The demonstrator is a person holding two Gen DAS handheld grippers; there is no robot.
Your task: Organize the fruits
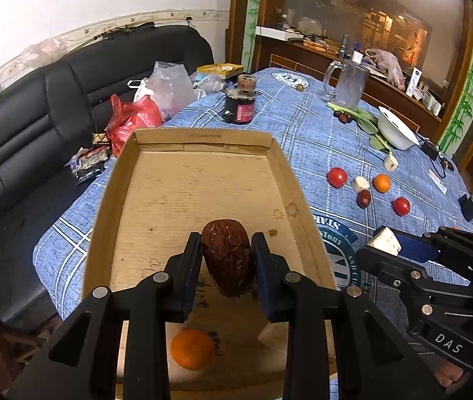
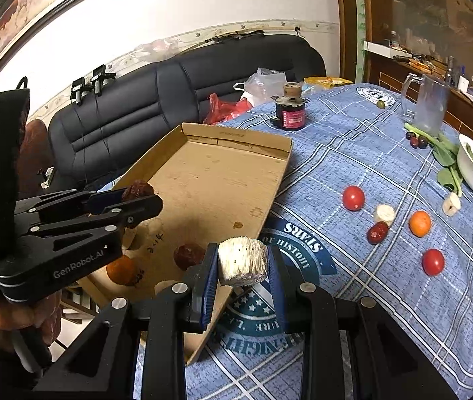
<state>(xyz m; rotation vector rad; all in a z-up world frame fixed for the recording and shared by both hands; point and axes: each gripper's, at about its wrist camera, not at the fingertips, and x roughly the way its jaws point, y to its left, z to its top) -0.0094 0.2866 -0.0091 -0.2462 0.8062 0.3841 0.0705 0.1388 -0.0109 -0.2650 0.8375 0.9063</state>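
Cardboard tray point(image 1: 143, 180) lies under the left jaws, clamped on a date point(image 1: 228, 260) for dropping; right jaws pinch a white chunk point(image 2: 243, 261) beside its rim.

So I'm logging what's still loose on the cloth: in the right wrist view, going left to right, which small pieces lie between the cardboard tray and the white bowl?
Tomato → dark red date → white chunk → orange → second tomato → second white chunk.
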